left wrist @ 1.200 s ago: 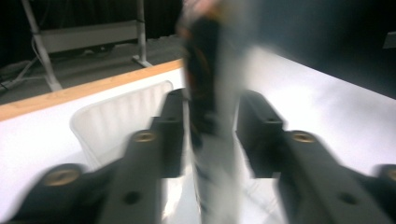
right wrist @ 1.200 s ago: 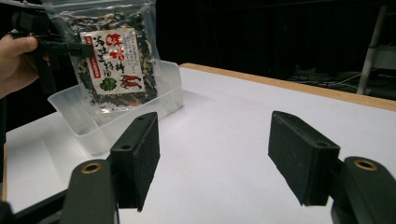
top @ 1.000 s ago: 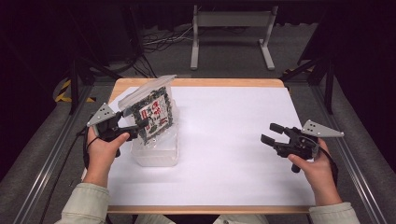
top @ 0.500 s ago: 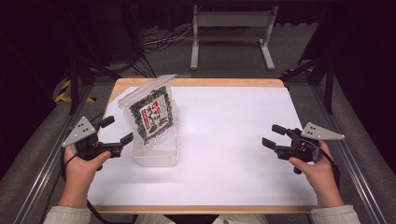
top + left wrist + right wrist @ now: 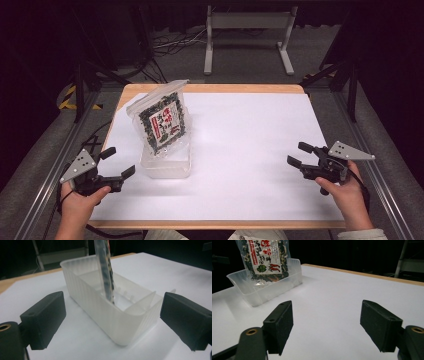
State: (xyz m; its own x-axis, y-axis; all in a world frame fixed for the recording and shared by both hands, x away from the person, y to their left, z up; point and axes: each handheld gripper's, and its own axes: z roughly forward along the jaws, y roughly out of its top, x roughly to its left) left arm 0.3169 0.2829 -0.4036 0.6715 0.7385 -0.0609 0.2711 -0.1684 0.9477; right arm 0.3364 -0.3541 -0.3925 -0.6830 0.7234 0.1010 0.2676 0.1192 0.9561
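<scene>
At the lower left of the high view the left gripper (image 5: 120,172) hovers over the edge of the table (image 5: 240,89), held in the person's left hand (image 5: 77,205). Its jaws stand wide with nothing between them; they have just been opening. Just to its right, left of centre, sits a clear plastic container (image 5: 166,167) on the white sheet (image 5: 250,150), and a seaweed snack bag (image 5: 162,120) stands upright in it, leaning slightly. In the left gripper view the container (image 5: 112,322) lies close ahead between the spread jaws, untouched. Far over at the lower right, the right gripper (image 5: 296,156) is spread wide and empty, having just been opening too, well apart from the container.
</scene>
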